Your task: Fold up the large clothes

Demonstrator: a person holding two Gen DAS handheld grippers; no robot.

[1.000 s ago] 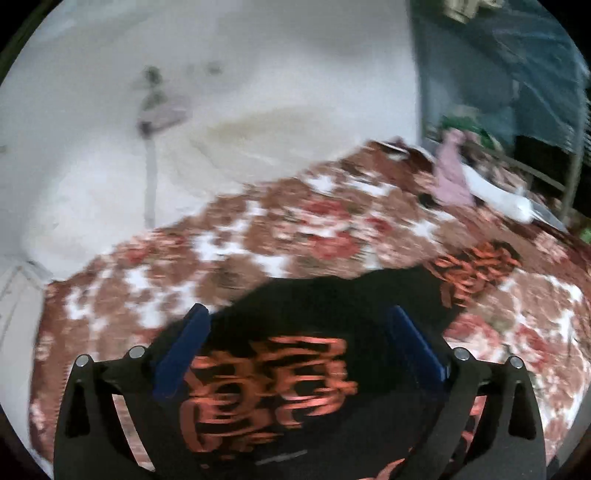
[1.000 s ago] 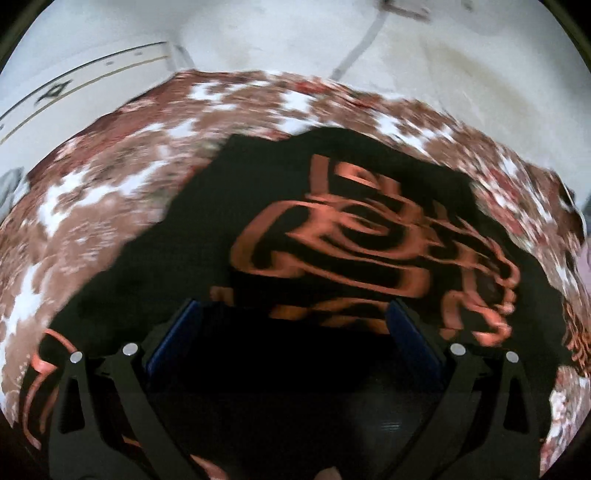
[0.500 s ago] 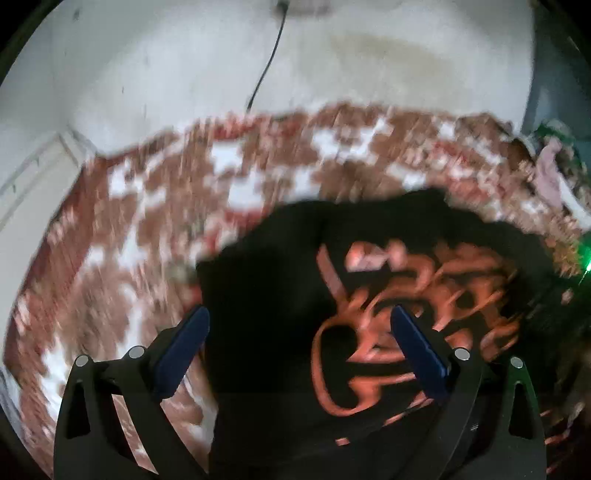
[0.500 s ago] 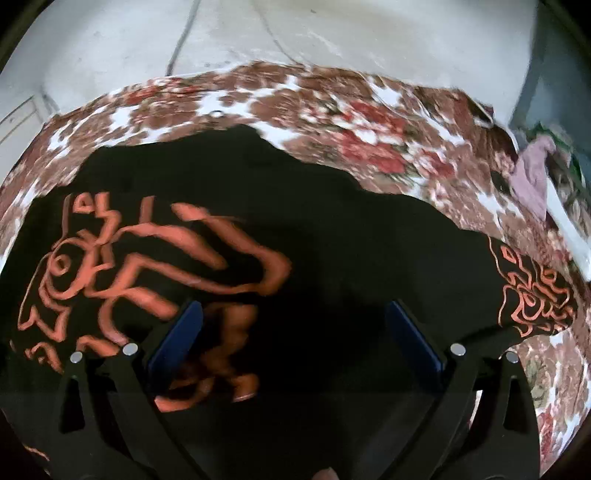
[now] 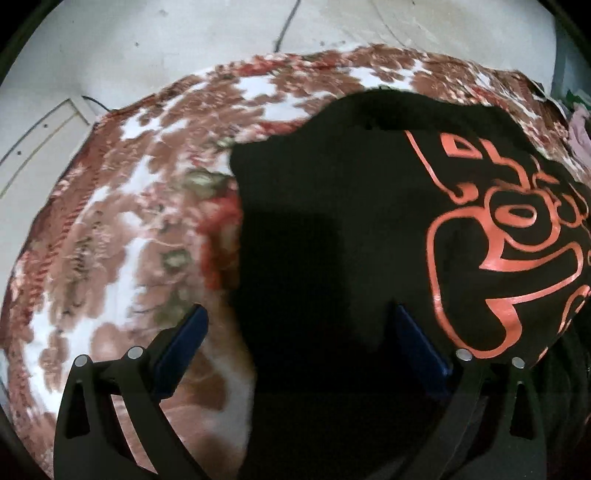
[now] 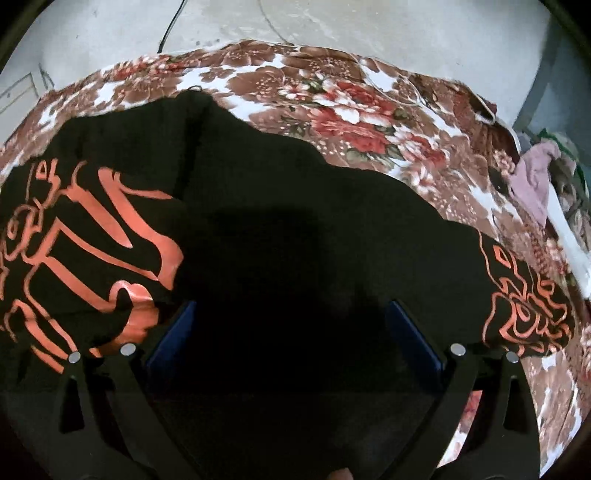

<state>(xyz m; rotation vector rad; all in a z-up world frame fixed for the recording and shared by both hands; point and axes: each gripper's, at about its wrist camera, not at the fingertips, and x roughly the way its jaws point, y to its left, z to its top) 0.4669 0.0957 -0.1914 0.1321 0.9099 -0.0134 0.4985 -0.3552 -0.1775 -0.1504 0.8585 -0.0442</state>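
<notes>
A black garment with an orange print lies on a floral bedspread. In the left wrist view its left edge runs down the middle and the print is at the right. My left gripper is open over that edge, holding nothing. In the right wrist view the black garment fills the lower frame, with the print at the left and a printed sleeve at the right. My right gripper is open above the plain black cloth, holding nothing.
The floral bedspread reaches back to a pale wall with a cable running down it. A pink cloth and other clutter lie at the far right edge of the bed.
Both grippers have swung over the garment: the left view now shows its left edge with the print shifted right. The right view holds nearly steady. Both stay open.
</notes>
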